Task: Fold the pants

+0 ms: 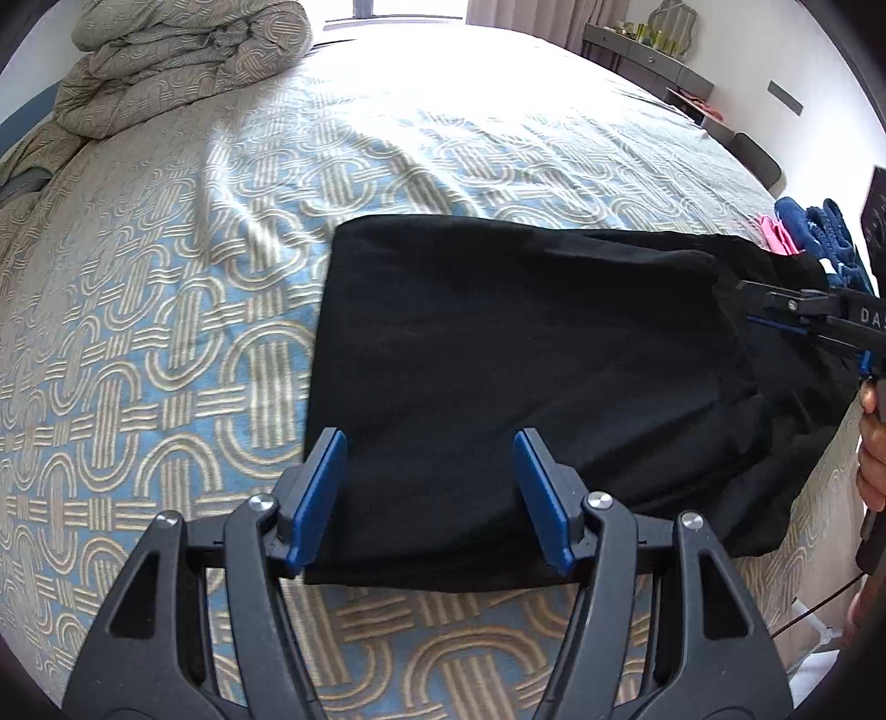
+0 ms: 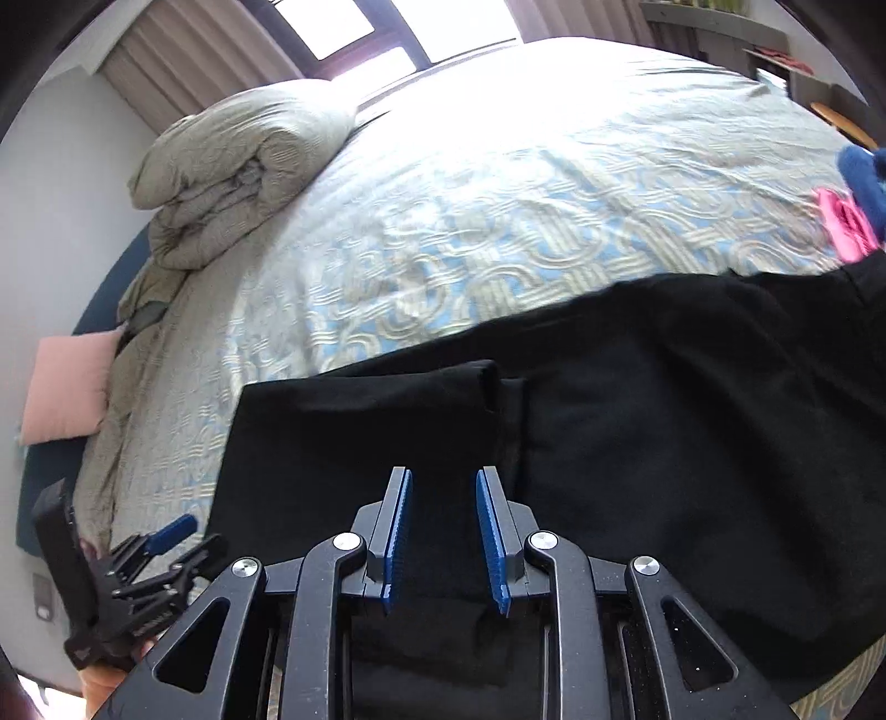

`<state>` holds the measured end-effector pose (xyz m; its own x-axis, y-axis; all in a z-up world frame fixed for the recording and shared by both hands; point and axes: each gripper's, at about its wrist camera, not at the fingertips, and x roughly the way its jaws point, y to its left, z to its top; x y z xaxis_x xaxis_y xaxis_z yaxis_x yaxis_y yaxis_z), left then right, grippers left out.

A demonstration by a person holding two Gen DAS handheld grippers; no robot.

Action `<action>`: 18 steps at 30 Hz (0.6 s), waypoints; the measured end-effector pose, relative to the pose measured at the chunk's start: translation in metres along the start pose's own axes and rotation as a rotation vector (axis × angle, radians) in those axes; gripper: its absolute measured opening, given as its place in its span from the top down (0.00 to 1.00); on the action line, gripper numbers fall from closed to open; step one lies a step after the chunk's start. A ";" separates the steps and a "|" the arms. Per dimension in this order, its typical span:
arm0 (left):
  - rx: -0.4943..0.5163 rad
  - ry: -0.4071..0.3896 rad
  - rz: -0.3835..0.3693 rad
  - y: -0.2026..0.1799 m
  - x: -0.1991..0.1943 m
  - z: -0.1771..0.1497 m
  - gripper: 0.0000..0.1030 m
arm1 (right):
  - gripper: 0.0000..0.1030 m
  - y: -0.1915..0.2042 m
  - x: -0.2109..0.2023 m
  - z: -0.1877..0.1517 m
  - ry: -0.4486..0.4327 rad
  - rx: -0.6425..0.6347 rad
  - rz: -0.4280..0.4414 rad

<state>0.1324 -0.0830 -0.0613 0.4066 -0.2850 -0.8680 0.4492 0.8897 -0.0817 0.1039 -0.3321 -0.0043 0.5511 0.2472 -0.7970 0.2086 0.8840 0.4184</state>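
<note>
Black pants point(image 1: 526, 354) lie folded flat on the patterned bedspread point(image 1: 166, 277), near the bed's front edge. My left gripper point(image 1: 429, 451) is open over the pants' near edge, its blue pads apart and empty. My right gripper point(image 2: 443, 487) is open above the pants point(image 2: 609, 421), pads apart with nothing between them. The right gripper also shows in the left wrist view point(image 1: 745, 288) at the pants' right end. The left gripper shows in the right wrist view point(image 2: 166, 540) at the lower left.
A rolled beige duvet point(image 1: 177, 61) lies at the far left corner of the bed. Pink point(image 1: 775, 232) and blue point(image 1: 814, 221) clothes lie at the right edge. A pink pillow point(image 2: 66, 387) sits left. A grey dresser point(image 1: 648, 50) stands at the far wall.
</note>
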 end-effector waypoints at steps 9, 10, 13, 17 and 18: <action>0.048 0.024 -0.039 -0.026 0.025 -0.001 0.37 | 0.92 0.046 0.081 0.031 0.134 -0.115 0.025; 0.041 0.025 -0.047 -0.025 0.024 -0.001 0.37 | 0.97 0.040 0.085 0.033 0.106 -0.119 -0.069; 0.035 0.028 -0.047 -0.020 0.023 -0.002 0.37 | 1.00 -0.011 0.081 0.040 0.054 0.033 -0.025; 0.033 0.033 -0.029 -0.021 0.019 -0.002 0.37 | 0.95 -0.024 0.046 0.035 0.004 0.050 -0.104; 0.033 0.034 -0.029 -0.023 0.019 -0.001 0.37 | 0.95 -0.021 0.031 0.030 -0.029 0.009 -0.165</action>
<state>0.1288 -0.1085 -0.0770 0.3660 -0.2978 -0.8817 0.4865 0.8689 -0.0916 0.1403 -0.3549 -0.0247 0.5316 0.0874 -0.8425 0.3057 0.9078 0.2871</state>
